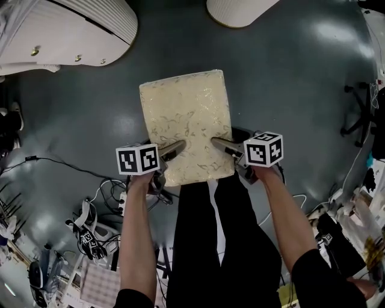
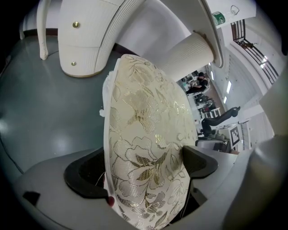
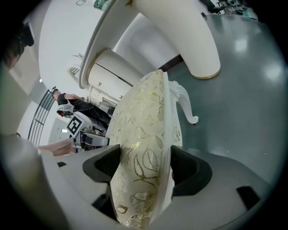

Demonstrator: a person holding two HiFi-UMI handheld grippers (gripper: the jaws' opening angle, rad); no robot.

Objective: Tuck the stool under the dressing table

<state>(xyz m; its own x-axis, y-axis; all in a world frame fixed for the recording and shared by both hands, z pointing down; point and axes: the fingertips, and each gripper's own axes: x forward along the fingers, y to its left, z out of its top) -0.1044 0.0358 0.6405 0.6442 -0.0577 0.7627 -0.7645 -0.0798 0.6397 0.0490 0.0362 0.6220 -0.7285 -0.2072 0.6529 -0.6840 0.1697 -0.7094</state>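
The stool (image 1: 186, 126) has a cream cushion with a gold flower pattern and stands on the grey floor, short of the white fluted dressing table (image 1: 66, 30). My left gripper (image 1: 177, 147) is at the cushion's near left corner. Its jaws stand wide around the cushion's edge (image 2: 144, 134), close beside it without pressing. My right gripper (image 1: 218, 143) is at the near right corner. Its pads lie against the cushion and the white seat frame (image 3: 148, 134). A curved white stool leg (image 3: 186, 105) shows beyond it. The table's legs (image 2: 85, 40) (image 3: 180, 31) rise behind the stool.
A second table leg (image 1: 240, 9) stands at the top. Cables and loose gear (image 1: 90, 228) lie on the floor at the lower left. A black chair base (image 1: 361, 114) is at the right edge. The person's dark trouser legs (image 1: 216, 240) are right behind the stool.
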